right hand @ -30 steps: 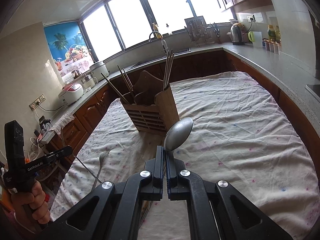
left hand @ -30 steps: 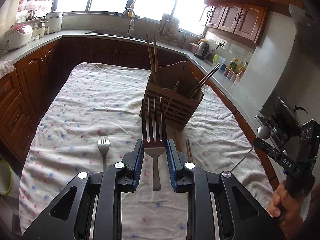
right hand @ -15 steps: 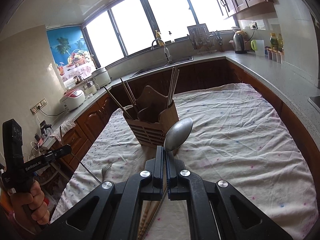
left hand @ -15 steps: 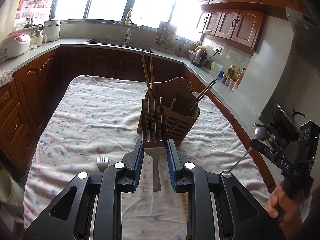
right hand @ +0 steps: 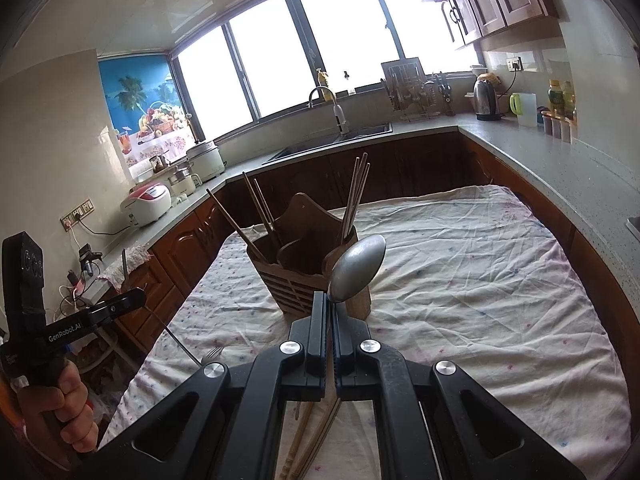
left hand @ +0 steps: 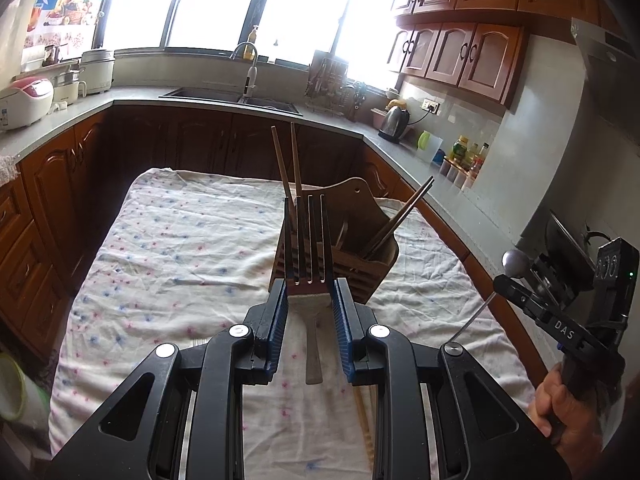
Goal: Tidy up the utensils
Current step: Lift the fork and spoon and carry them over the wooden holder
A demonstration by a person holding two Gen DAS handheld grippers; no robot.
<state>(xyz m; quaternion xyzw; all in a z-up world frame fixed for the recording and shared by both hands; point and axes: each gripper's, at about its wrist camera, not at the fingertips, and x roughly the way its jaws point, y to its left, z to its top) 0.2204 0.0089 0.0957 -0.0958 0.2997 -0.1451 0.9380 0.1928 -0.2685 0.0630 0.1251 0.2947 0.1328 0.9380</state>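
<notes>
My left gripper [left hand: 310, 304] is shut on a metal fork [left hand: 308, 240], blue pads on its neck, tines pointing ahead toward the wooden utensil holder [left hand: 360, 260]. The holder stands mid-table with chopsticks [left hand: 286, 168] leaning in its compartments. In the right wrist view my right gripper [right hand: 330, 308] is shut on a spoon [right hand: 358, 268], whose bowl hangs just short of the holder [right hand: 296, 284]. Each view shows the other gripper off to the side, hand-held: the right gripper [left hand: 516, 284] with its spoon, the left gripper [right hand: 128, 304] with its fork.
The table's floral cloth [right hand: 480, 280] is rumpled. A second fork [right hand: 212, 354] and loose chopsticks [right hand: 308, 436] lie on it near the front edge. Brown cabinets and a grey counter [left hand: 80, 112] with sink, rice cooker and kettle ring the table.
Both grippers rose and moved over the table toward the holder, which now looks nearer. The fork lying on the cloth slipped out of the left wrist view under the gripper.
</notes>
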